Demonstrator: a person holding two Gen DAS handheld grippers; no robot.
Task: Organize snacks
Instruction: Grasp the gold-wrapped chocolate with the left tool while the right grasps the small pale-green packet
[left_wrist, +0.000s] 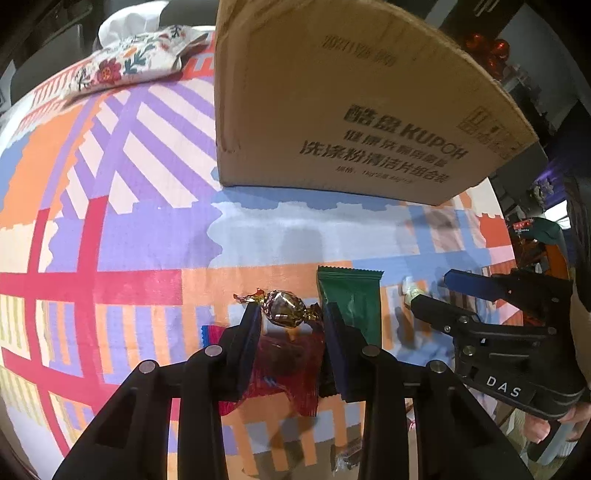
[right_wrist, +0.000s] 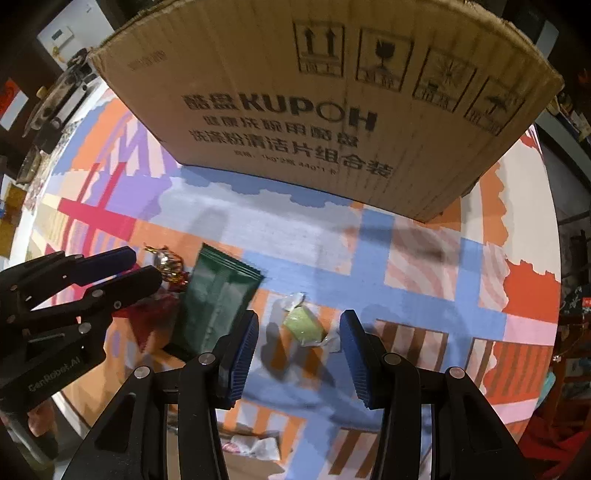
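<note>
Left gripper (left_wrist: 291, 314) fills the bottom of its own view, pointing steeply down, jaws narrowed around a twist-wrapped candy in brown-gold foil (left_wrist: 282, 308). The pads stand close on either side of its twisted ends; whether they already press on it cannot be told. Under the jaws lies a red translucent wrapper (left_wrist: 284, 373), flat on the cloth.

Right gripper (right_wrist: 298, 334) likewise points down, jaws parted wider, straddling a pale green candy in clear wrap (right_wrist: 303, 325). Gaps show on both sides of it, so nothing is gripped.

Dark green sachet (right_wrist: 216, 299) lies flat between the two candies, just beside the right gripper's left finger. Another crumpled wrapper (right_wrist: 251, 445) sits at the bottom edge of the right view, partly hidden by the fingers.

All of this rests on a table under a patterned cloth (left_wrist: 110, 258) of orange, purple, blue and red blocks. A cardboard box (left_wrist: 332, 92) stands behind the snacks, well apart from them. A floral pouch (left_wrist: 129, 59) lies at the far edge.

Progress, as a judgement: early. Every visible snack is loose on the cloth; the box interior is out of sight, so what it holds is unknown. Both candies, the sachet and the wrappers remain to be sorted.

Writing: box face reads "KUPOH" with Chinese lines beneath and four handling pictograms. Right gripper body reads "DAS"; left gripper body reads "GenRobot.AI".
</note>
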